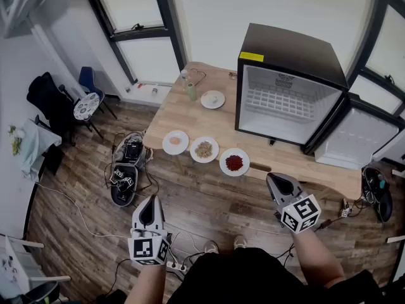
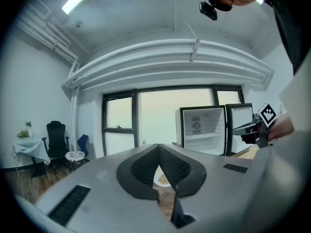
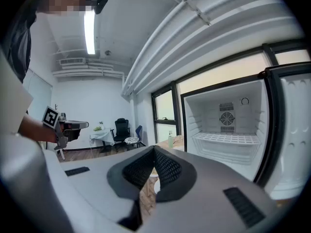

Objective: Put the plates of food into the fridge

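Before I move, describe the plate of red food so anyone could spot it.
Find the open black fridge on the wooden table. Three plates line the table's near edge; the plate of red food is rightmost, its neighbours holding pale food.

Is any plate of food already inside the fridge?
No, the open fridge shows only a bare white shelf, and the plates lie on the wooden table.

My wooden table (image 1: 278, 163) carries a row near its front edge: pink-food plate (image 1: 175, 142), grain plate (image 1: 204, 149), red-food plate (image 1: 234, 162). Farther back I see a fourth plate (image 1: 212, 99) and a green bottle (image 1: 192, 91). The open fridge (image 1: 288, 87) stands at right.
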Available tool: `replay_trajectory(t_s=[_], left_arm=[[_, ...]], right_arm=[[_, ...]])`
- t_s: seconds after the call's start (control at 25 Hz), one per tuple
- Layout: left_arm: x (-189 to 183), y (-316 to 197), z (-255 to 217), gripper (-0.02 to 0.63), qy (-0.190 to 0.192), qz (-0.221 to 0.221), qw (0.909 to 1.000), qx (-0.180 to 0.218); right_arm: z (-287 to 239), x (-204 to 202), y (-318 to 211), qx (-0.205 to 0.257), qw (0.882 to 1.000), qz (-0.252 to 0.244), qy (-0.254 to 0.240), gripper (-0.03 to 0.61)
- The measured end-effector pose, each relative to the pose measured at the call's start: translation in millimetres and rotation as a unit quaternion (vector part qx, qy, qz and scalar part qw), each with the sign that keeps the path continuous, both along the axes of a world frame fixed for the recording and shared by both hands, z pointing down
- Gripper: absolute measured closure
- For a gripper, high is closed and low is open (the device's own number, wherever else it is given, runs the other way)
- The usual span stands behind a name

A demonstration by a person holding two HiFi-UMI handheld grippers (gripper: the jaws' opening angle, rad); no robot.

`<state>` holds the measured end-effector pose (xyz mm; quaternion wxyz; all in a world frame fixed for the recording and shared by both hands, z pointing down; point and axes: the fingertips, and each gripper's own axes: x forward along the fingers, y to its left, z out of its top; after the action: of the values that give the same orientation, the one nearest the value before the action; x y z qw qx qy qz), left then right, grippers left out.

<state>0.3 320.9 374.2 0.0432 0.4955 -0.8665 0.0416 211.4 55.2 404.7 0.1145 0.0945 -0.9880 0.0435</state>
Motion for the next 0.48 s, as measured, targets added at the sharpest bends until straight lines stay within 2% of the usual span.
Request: replay_trajectory(t_s=[0.48], left_arm=[[24, -45, -11, 0.609, -0.017, 0.003, 0.9998, -0.012]], right_arm=[[-3, 11, -25, -0.019, 0.999, -0.025, -0.022, 0.557]])
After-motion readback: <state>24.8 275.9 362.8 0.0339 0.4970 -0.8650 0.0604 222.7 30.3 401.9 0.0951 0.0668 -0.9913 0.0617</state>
